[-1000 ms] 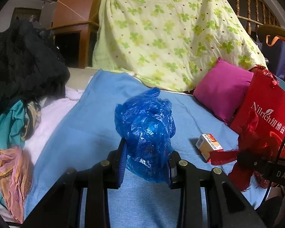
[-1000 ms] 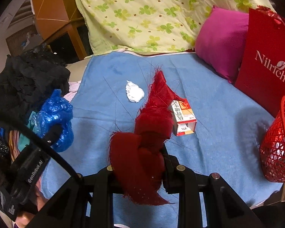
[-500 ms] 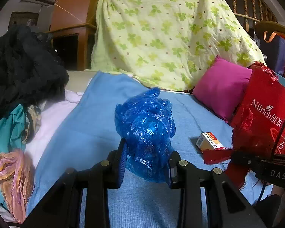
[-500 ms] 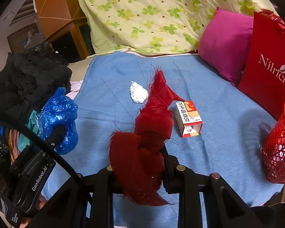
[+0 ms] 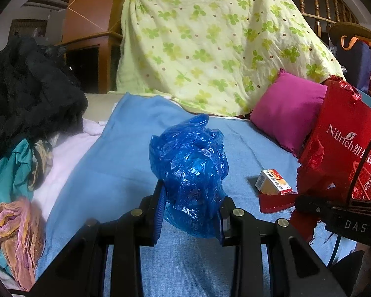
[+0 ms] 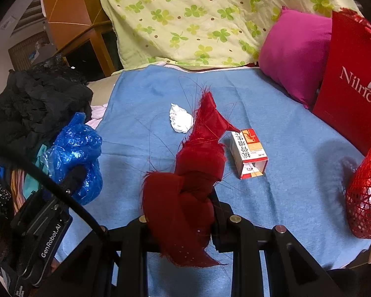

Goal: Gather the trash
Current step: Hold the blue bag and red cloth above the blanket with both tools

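On the blue sheet (image 6: 296, 148) of the bed two pieces of trash lie loose: a white paper wad (image 6: 181, 119) toward the far side and a small open carton (image 6: 248, 153) nearer the right, the two apart from each other. Red mesh basket (image 6: 367, 195) sits at the right edge of the sheet, below the red bag (image 6: 353, 74); something pale shows through its mesh, contents otherwise not readable. Judgement: task is partway, with two items in hand and not yet dropped, and two left on the sheet. Left tool (image 5: 191, 206): jaws closed to a moderate gap around a crumpled blue plastic bag (image 5: 190, 170), which bulges above and below the fingers and is held clear of the sheet. Right tool (image 6: 179, 219): jaws pinched narrow on a dark red cloth scrap (image 6: 185, 193) with frayed threads; its upper end stands up in front of the carton and wad in the right view, contact with them not determinable. Right tool is nearer the basket than the left, so the cloth probably goes in first. Pink pillow (image 6: 291, 57) and the green-print cover (image 6: 197, 17) lie behind; a dark clothes pile (image 6: 34, 104) lies left.
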Tool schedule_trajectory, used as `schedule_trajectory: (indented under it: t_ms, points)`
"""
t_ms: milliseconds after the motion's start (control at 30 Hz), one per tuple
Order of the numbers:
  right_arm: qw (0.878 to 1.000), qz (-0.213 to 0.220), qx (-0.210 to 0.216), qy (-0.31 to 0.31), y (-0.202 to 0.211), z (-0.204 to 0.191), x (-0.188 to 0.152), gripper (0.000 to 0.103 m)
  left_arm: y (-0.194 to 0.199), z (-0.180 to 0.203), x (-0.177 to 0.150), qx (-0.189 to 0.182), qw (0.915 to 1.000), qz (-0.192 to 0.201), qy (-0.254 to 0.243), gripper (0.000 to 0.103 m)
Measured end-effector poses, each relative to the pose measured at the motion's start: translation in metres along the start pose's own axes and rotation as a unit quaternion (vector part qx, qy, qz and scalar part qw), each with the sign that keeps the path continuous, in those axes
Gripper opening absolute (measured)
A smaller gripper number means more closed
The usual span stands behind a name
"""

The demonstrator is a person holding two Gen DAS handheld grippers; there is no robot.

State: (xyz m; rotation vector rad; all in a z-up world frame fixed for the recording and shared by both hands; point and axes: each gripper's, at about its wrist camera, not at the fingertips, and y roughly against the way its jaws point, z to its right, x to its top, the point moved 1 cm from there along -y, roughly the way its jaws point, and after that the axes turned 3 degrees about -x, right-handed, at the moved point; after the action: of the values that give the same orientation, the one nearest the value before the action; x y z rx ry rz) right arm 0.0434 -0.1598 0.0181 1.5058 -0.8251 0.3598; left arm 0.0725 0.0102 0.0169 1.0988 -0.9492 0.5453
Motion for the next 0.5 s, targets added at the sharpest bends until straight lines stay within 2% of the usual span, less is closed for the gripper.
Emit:
schedule_trajectory:
  t_ms: [500]
  points:
    - [1.000,-0.011,0.008,-0.022,-0.014,0.022,-0.005,0.028,-0.013,0.002,0.001,0.002,0.9998,-0.014,-0.017,0.035]
